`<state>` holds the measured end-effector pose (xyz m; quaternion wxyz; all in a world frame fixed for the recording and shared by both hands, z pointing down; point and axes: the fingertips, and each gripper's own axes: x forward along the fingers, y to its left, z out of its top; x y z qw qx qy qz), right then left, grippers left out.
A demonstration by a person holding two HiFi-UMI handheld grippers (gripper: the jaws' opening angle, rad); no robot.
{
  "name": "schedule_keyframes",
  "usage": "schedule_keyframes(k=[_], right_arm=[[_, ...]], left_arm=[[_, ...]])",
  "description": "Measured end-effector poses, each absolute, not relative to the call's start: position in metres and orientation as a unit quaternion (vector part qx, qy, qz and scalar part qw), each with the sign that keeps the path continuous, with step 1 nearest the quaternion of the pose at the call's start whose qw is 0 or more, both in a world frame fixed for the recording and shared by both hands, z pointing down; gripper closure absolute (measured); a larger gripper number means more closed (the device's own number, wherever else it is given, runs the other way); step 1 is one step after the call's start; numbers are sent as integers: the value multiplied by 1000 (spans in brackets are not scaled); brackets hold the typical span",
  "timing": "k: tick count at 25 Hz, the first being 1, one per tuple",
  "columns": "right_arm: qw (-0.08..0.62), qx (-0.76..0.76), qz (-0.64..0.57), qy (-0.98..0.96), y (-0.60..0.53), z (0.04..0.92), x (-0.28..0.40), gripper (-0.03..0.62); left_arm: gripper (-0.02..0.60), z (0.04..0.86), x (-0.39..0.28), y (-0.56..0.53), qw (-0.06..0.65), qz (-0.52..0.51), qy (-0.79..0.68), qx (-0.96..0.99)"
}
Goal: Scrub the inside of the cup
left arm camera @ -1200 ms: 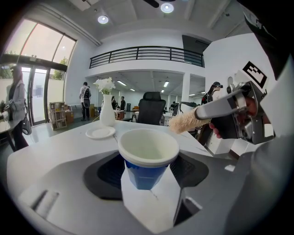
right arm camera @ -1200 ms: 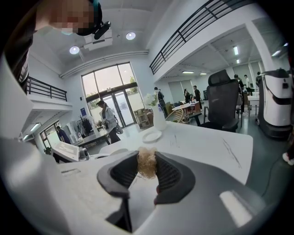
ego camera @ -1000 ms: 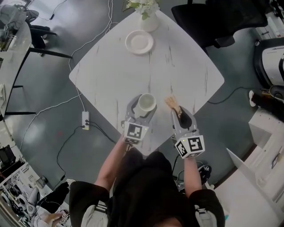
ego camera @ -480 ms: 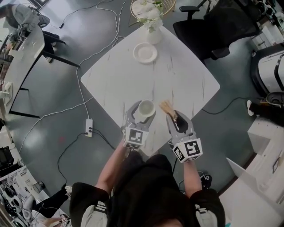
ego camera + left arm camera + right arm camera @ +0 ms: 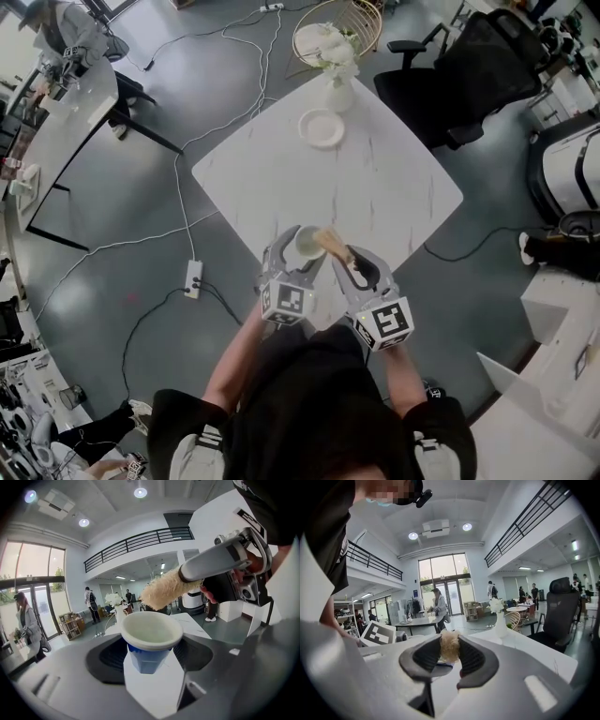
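We count one cup [image 5: 151, 634], one brush [image 5: 163, 590], one plate [image 5: 322, 128], one vase [image 5: 338, 94] and two grippers.

Left gripper [image 5: 151, 659]: jaws wide, clamped on the cup's blue body, held over the table's [image 5: 384, 183] near corner.

Right gripper [image 5: 449, 656]: jaws narrow, clamped on the brush. The bristle head is just above the cup's rim.

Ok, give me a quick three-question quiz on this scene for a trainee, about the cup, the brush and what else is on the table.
1. True or false: the left gripper has its jaws closed on the cup, whose mouth faces up.
2. What is the right gripper shut on? A a sponge; B a brush; C a spoon.
3. Which two things stand near the far corner of the table?
Key: 1 true. 2 B; its bristles sit just above the cup's rim, not inside. 3 a white plate and a white vase.
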<state>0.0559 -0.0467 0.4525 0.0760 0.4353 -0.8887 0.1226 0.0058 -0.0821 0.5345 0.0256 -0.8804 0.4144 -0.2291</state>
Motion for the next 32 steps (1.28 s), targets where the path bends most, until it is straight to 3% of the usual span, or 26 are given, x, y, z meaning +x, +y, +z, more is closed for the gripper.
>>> schedule_keyframes(k=[13, 32], right_arm=[[143, 384, 132, -903, -20, 465, -1, 487], [206, 369, 169, -890, -5, 495, -7, 487]], left_arm=[[265, 519, -16, -52, 72, -246, 407, -877], [267, 519, -3, -25, 154, -289, 389, -861]])
